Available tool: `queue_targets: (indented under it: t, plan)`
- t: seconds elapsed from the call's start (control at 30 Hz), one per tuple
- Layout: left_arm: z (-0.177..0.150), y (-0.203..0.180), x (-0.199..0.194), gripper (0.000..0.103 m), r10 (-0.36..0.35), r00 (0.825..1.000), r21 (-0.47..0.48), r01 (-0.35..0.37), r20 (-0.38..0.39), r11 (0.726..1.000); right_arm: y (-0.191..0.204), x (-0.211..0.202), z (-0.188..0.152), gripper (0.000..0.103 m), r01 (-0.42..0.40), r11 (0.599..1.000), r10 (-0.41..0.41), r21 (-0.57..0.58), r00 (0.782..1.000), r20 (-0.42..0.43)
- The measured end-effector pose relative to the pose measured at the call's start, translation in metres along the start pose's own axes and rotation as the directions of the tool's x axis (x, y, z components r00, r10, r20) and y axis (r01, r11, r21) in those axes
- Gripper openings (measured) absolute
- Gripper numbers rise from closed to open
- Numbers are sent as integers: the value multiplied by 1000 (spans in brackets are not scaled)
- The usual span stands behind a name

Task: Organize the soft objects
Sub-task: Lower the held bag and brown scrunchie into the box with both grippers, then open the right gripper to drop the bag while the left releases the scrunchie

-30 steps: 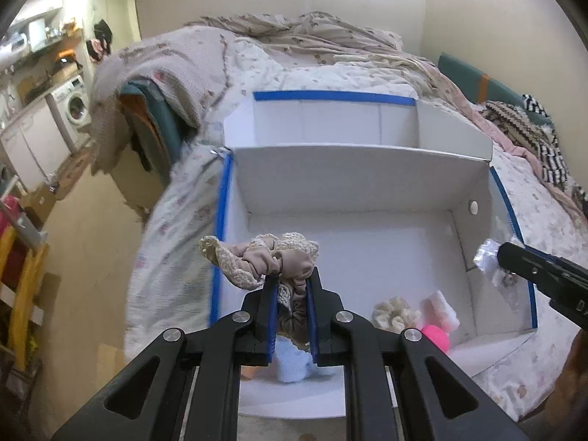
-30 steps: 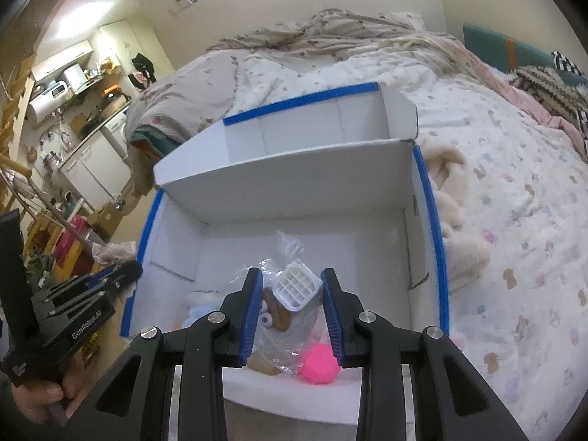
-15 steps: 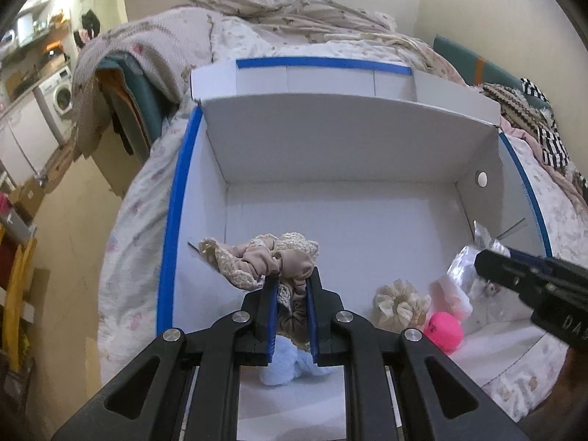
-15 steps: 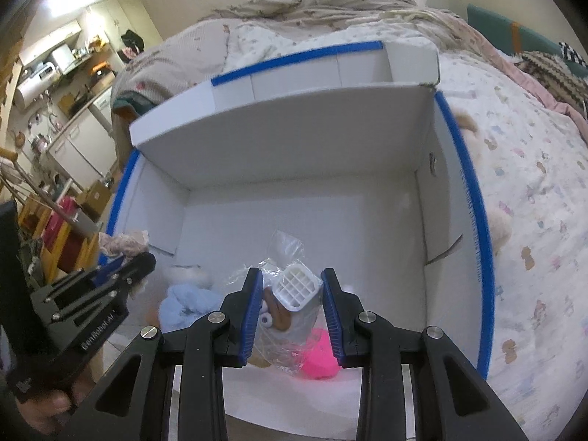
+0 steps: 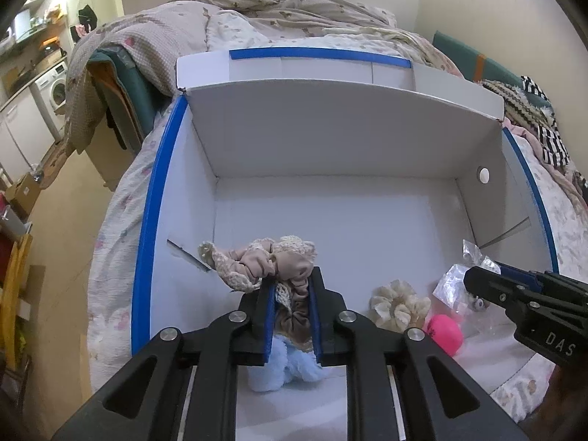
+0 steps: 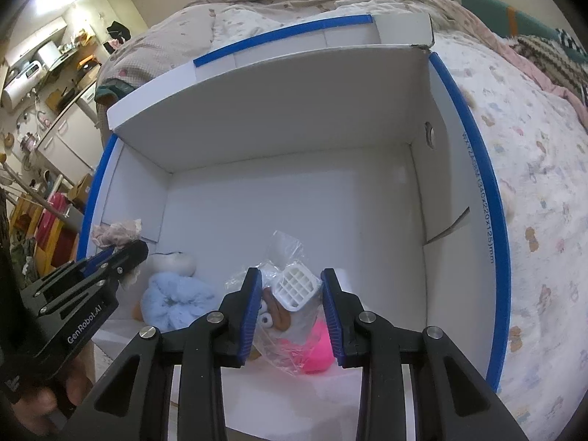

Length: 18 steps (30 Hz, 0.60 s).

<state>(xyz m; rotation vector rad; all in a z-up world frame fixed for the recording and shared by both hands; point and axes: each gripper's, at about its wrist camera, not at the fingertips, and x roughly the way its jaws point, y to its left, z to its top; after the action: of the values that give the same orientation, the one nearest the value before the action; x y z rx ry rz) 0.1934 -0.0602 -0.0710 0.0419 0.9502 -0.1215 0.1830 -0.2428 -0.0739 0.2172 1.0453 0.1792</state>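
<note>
My left gripper [image 5: 291,286] is shut on a beige lace-trimmed scrunchie [image 5: 264,262] and holds it over the near left part of a white cardboard box with blue-taped rims [image 5: 330,217]. My right gripper [image 6: 292,279] is shut on a clear plastic bag [image 6: 290,316] holding a white grid piece and small brown and white items, above the box's near middle. On the box floor lie a light blue fluffy item [image 6: 172,299], a cream scrunchie [image 5: 398,303] and a pink ball [image 5: 443,332].
The box sits on a bed with a patterned quilt [image 6: 533,169]. Its far flap stands up [image 5: 319,62]. Striped and knitted clothes [image 5: 536,117] lie at the right. A kitchen area with a washing machine [image 5: 55,90] is at the far left.
Both grippers have moved forward and lower into the box with their loads still held. The box now fills both views.
</note>
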Motion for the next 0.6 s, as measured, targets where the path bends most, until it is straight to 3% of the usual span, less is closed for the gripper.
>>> queue_targets:
  t: [0.1, 0.13, 0.17, 0.2, 0.23, 0.27, 0.3, 0.33, 0.6]
  plan:
    - [-1, 1, 1, 22, 8, 1000, -5, -8, -7, 1000, 0, 0, 1, 38, -3, 1000, 3, 6, 1000, 2]
    - [-1, 1, 0, 27, 11, 1000, -8, -11, -7, 1000, -2, -1, 2, 54, -2, 1000, 2, 11, 1000, 5]
    - [0, 1, 0, 32, 11, 1000, -9, -11, -7, 1000, -3, -2, 2, 63, -11, 1000, 11, 22, 1000, 11]
    - [0, 1, -1, 50, 11, 1000, -8, -12, -8, 1000, -4, -4, 2, 77, -25, 999, 24, 37, 1000, 19]
    - [2, 0, -2, 67, 18, 1000, -5, -18, -12, 1000, -6, -6, 2, 80, -37, 998, 35, 54, 999, 33]
    - [3, 1, -4, 72, 40, 999, -5, -40, -9, 999, -7, -7, 3, 81, -39, 997, 36, 62, 999, 39]
    - [4, 2, -7, 73, 58, 998, -11, -58, 4, 998, -7, -7, 4, 87, -35, 997, 33, 68, 999, 39]
    - [5, 3, -11, 73, 72, 997, -20, -71, 30, 997, -7, -8, 5, 101, -30, 997, 27, 73, 999, 41]
    - [8, 8, -28, 74, 38, 997, -41, -35, 67, 999, 0, -34, 9, 103, -9, 999, 3, 34, 981, 194]
